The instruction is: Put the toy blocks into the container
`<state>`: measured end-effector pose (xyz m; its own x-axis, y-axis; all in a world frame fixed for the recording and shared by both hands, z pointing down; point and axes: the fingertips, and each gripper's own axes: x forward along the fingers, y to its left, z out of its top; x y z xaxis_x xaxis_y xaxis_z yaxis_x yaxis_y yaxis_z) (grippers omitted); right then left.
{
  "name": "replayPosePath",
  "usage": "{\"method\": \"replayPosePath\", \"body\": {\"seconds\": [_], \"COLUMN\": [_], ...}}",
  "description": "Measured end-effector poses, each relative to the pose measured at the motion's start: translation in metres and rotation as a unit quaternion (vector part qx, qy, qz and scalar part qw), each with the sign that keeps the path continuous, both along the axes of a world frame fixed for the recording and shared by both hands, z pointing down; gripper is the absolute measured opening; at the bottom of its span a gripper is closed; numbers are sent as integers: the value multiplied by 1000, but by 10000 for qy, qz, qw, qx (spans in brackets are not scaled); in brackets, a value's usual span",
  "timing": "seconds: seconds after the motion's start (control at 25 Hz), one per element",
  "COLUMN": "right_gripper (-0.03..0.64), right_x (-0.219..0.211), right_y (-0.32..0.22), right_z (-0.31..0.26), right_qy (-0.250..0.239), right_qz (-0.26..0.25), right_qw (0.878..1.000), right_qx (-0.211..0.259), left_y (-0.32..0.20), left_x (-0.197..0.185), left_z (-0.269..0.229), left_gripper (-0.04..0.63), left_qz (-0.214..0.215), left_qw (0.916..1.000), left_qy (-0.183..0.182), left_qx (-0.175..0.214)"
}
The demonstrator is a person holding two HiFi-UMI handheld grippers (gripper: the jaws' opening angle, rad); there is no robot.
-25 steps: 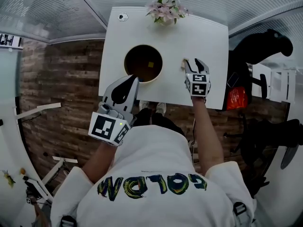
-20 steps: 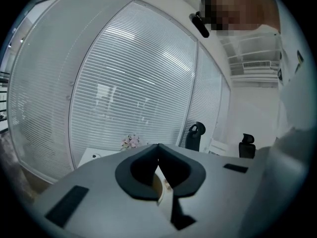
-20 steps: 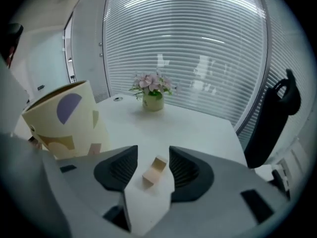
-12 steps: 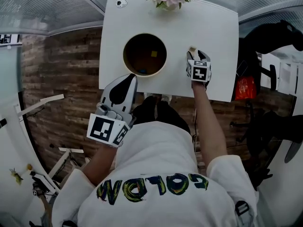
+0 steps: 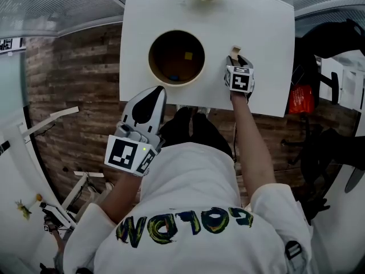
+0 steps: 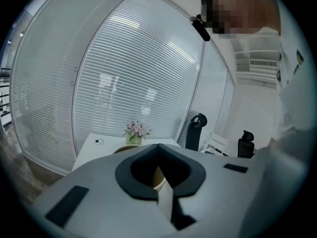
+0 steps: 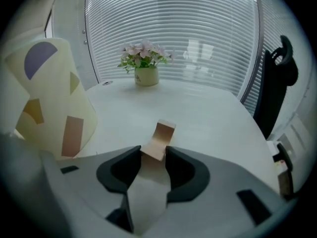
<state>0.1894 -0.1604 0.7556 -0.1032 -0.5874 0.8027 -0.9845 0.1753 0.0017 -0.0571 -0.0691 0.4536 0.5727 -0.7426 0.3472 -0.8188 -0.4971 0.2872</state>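
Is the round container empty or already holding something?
Not empty: the head view shows a yellow block and a blue block inside the container.

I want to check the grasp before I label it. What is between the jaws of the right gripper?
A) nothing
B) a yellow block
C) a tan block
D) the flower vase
C: in the right gripper view the tan block lies on the white table between the jaws of the right gripper, which have just been closing on it.
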Motion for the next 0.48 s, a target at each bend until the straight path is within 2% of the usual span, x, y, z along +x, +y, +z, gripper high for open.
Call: {"method": "replayPosePath", "body": {"seconds": [0.2, 0.48], "right_gripper": [155, 153], "right_x": [1, 4], "right_y": [-1, -13], "right_z": [-11, -60], "right_qy": [36, 194], "right_qz": [12, -138], "right_qw": [9999, 9982], "right_qx": [94, 559], "left_y": [1, -2], "left_x": [0, 3], "left_z": [-2, -20], "left_gripper": [12, 12], "left_qz": [22, 25], "left_qw": [10000, 9995], "left_qy": [37, 134], "left_qx": [15, 269]}}
